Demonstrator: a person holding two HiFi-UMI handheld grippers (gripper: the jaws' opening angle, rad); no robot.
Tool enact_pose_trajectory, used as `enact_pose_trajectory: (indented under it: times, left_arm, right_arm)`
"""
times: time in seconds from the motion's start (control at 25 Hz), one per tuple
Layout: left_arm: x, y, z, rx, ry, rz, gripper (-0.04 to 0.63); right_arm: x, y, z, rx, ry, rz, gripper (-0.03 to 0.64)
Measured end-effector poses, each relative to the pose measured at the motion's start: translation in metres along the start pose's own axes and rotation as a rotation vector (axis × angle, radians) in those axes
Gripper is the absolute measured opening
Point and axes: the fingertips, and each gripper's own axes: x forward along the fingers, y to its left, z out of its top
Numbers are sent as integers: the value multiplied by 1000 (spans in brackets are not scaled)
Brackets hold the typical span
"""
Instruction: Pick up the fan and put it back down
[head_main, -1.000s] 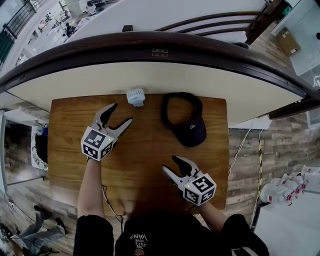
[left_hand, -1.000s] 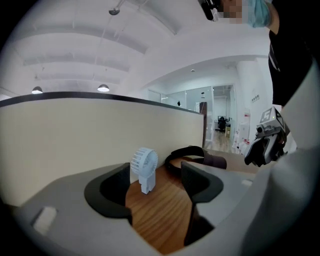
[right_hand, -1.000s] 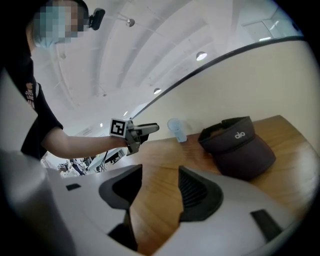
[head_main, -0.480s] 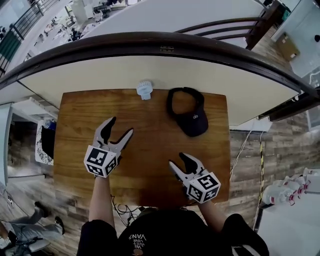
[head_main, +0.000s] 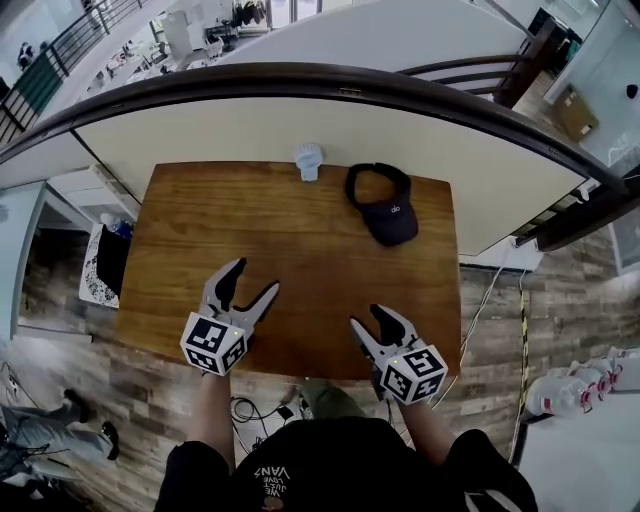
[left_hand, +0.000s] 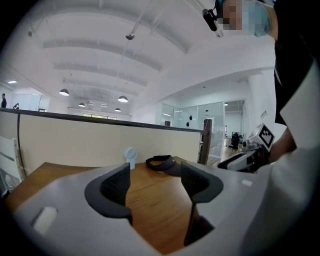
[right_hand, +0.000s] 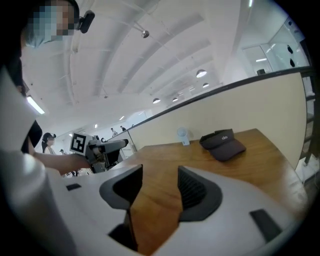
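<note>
Left gripper (head_main: 255, 278) and right gripper (head_main: 368, 318) hover, jaws spread empty; reaching the fan (head_main: 308, 158) across the counter (head_main: 300, 245) seems next.

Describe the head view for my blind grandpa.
Both open and empty, the left gripper and right gripper are held over the near edge of a wooden table. At its far edge are a white fan and, right of it, a dark cap.
</note>
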Motion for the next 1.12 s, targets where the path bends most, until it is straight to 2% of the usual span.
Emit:
enact_pose_trajectory:
  times: [0.52,0.64,0.92,1.12]
  left_arm:
    - [-118,-67,-17,28,-5,35,304]
    - [-140,-79,-23,10,-8,40,304]
    - [-172,-108,-29,-33,-44,45,302]
    - [-184,-130,-30,-26,-62,50,298]
  right_arm:
    - [-80,68,-32,-58,-20,-15,220]
    - [-92,79,-37,-61,-22,-20,219]
    - [-113,94,-49,-60,-20,-32,218]
    - [-117,97,-54,-77,6,-22,171]
